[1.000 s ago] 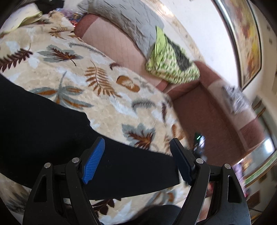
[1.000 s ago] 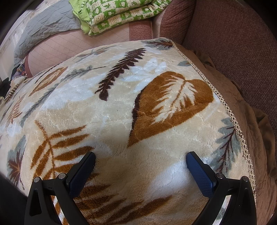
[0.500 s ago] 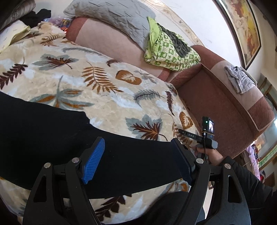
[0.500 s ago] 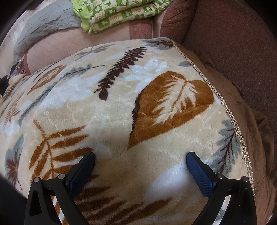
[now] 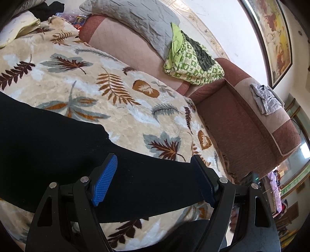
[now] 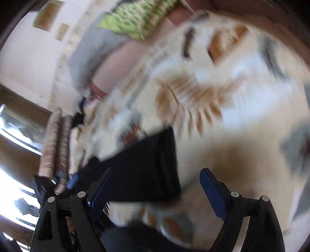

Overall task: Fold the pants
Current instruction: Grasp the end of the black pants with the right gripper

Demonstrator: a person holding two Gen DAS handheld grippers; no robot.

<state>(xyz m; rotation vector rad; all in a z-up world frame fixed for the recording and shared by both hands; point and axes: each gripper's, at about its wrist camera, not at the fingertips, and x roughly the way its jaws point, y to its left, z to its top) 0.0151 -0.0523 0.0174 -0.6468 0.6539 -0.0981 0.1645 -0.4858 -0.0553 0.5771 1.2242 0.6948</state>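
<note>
Black pants lie flat on a cream leaf-print blanket, one leg running right beneath my left gripper. The left gripper is open and empty, its blue pads above the leg near its end. In the blurred right wrist view the leg's end lies just ahead of my right gripper, which is open and empty, left finger over the black cloth.
A reddish sofa borders the blanket on the far and right sides. On it lie a grey quilt, a green patterned cloth and a grey garment. A framed picture hangs on the wall.
My right gripper has swung fast to the left; its view now shows the black pant leg and is blurred. My left gripper has shifted slightly and stays open over the leg.
</note>
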